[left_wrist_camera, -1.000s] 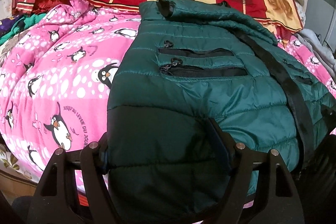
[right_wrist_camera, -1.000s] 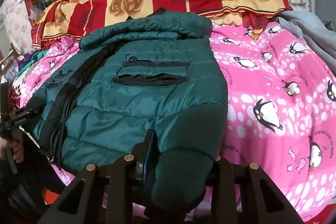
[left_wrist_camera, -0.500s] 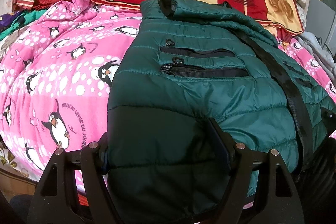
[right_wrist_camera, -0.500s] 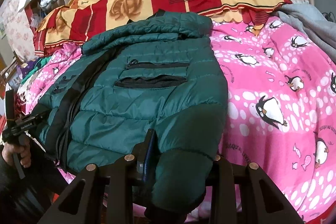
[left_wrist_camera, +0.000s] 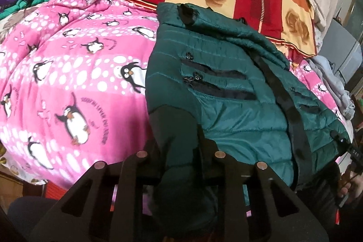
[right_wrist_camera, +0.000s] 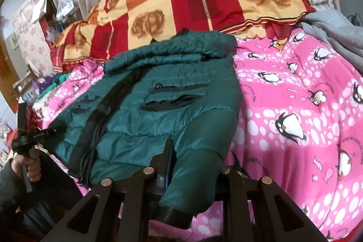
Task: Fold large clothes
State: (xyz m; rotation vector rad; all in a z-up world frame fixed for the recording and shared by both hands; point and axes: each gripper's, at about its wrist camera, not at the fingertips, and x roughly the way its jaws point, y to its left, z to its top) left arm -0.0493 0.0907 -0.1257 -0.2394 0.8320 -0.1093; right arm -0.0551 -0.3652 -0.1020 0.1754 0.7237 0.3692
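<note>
A dark green quilted jacket [left_wrist_camera: 226, 106] lies front-up on the bed, zip pockets showing, collar toward the pillow. My left gripper [left_wrist_camera: 179, 151] has the jacket's dark near-left hem corner bunched between its closing jaws, and the pads press on the fabric. In the right wrist view the jacket [right_wrist_camera: 170, 83] fills the middle. My right gripper [right_wrist_camera: 197, 165] has its jaws closing on the near-right corner. That corner hangs over and hides the right finger. The left gripper [right_wrist_camera: 29, 137] and the hand holding it show at the left edge.
A pink penguin blanket [left_wrist_camera: 68, 83] covers the bed under and beside the jacket. A red and yellow checked quilt [right_wrist_camera: 192, 3] is piled at the back. A grey garment [right_wrist_camera: 335, 33] lies at the far right. Cluttered shelves stand far left.
The left jaws have closed from wide apart onto the hem, bunching it. Both grippers have risen a little with the near edge of the jacket, and the left view has rolled.
</note>
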